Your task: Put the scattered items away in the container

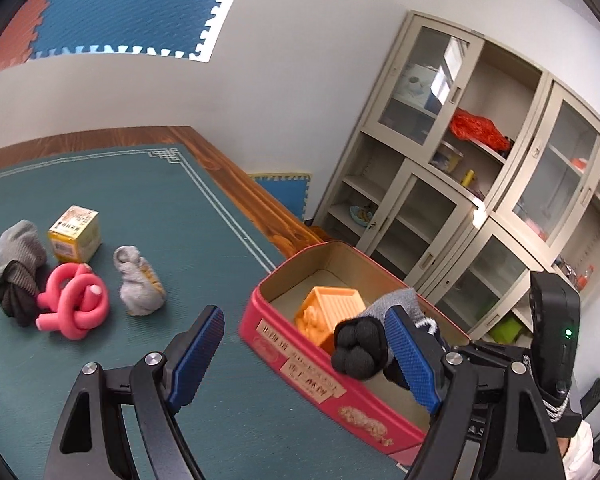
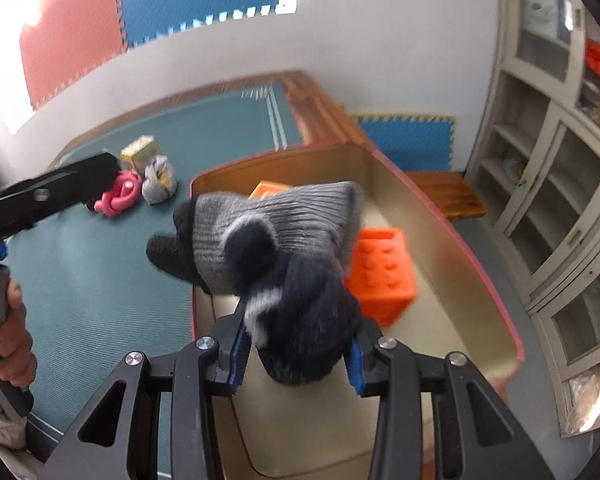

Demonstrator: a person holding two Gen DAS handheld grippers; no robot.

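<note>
A red tin box (image 1: 256, 320) stands at the right edge of the green mat, with an orange block (image 1: 324, 316) inside it. My right gripper (image 2: 298, 352) is shut on a rolled sock bundle (image 2: 284, 248) of grey, navy and black, held over the inside of the box (image 2: 400, 200) beside the orange block (image 2: 380, 276). The same bundle (image 1: 360, 348) shows in the left wrist view against the box's near side. My left gripper (image 1: 304, 356) is open and holds nothing, low over the mat beside the box.
On the mat to the left lie a pink foam twist (image 1: 74, 300), a grey sock roll (image 1: 138, 284), a small yellow carton (image 1: 76, 234) and a grey-and-black sock bundle (image 1: 16, 268). A glass-door cabinet (image 1: 480, 168) stands beyond the table edge. A hand (image 2: 8, 340) grips the left tool.
</note>
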